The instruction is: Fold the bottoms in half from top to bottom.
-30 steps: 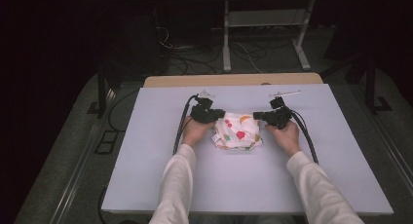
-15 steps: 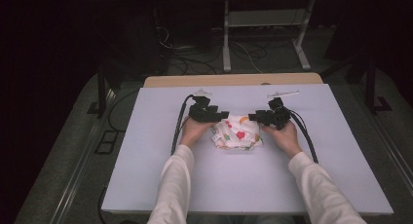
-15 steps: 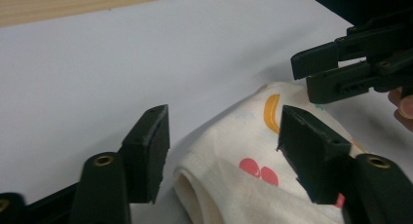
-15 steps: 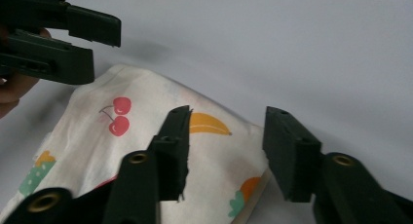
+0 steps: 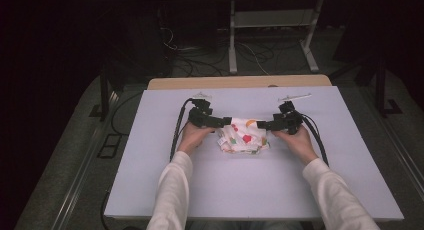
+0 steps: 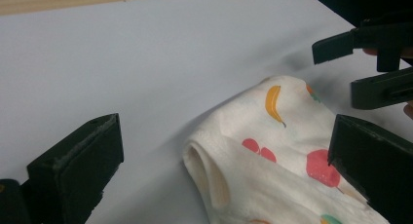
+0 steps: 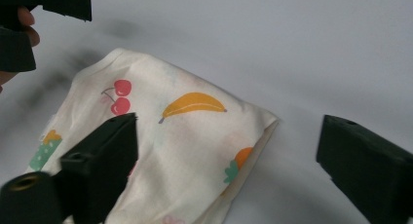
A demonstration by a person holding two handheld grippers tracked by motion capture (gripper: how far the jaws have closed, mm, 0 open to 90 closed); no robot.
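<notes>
- Lying folded into a small bundle at the centre of the table [image 5: 150, 190] in the high view, the cloth [image 5: 243, 136] looks nearly done, with perhaps a last tidy or fold left.
- The left gripper [image 5: 226, 121] and the right gripper [image 5: 264, 125] flank it; their jaws have just been opening and now stand wide, gripping nothing.
- White fabric, printed with bananas, cherries and strawberries; layered edges show at its corners.

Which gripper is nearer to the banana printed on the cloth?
Right. The right gripper has the banana just ahead of its open jaws; the left gripper sits at the cloth's far end.
</notes>
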